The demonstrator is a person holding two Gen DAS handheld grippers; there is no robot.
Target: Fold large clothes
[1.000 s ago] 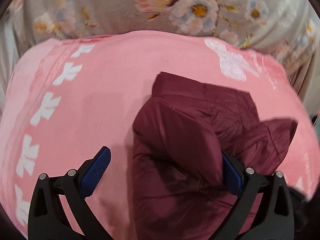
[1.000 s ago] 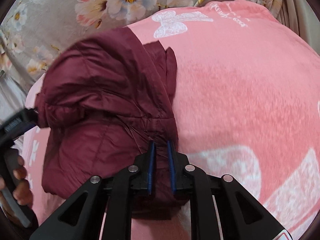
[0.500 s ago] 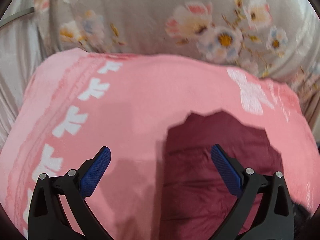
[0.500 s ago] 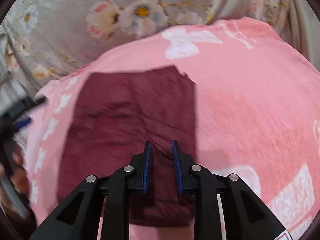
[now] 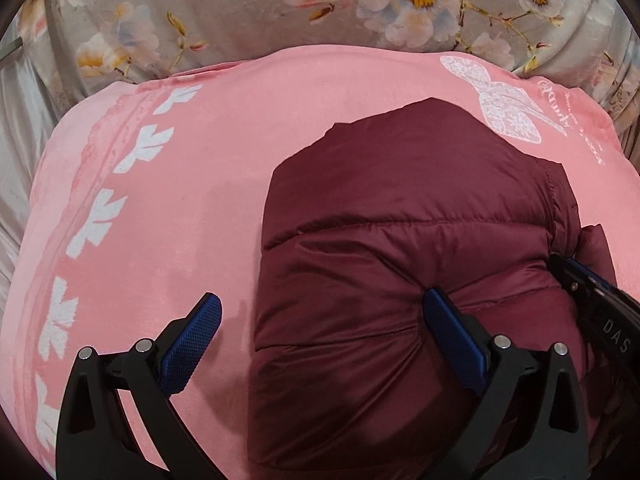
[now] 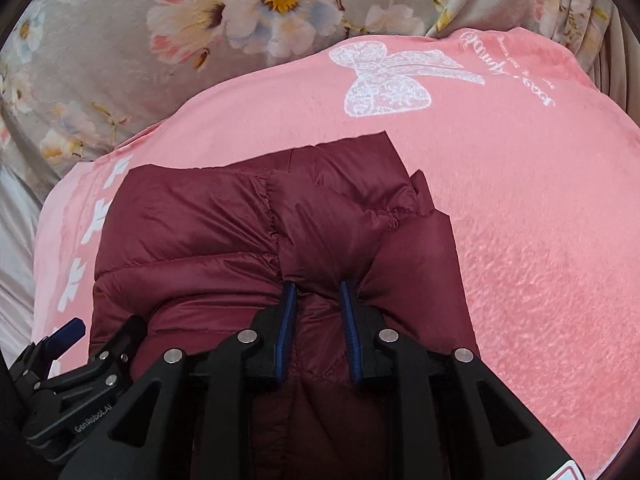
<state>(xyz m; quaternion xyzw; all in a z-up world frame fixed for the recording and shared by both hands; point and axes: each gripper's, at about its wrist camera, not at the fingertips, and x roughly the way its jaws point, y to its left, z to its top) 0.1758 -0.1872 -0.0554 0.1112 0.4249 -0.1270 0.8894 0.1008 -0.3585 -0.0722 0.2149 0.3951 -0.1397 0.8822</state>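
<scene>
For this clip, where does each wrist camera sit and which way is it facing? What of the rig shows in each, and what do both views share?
Left wrist: rides the left gripper, looking forward and down over the maroon puffer jacket on the pink blanket; its own wide-open fingers show, and the right gripper at the right edge.
Right wrist: rides the right gripper, looking down the jacket; its fingers pinch a fold, and the left gripper sits lower left.
Shared: jacket, blanket, white bow print, floral fabric behind.

A puffy maroon quilted jacket point(image 5: 400, 240) bulks on the pink fleece blanket point(image 5: 200, 200), with bare blanket on both sides.
</scene>
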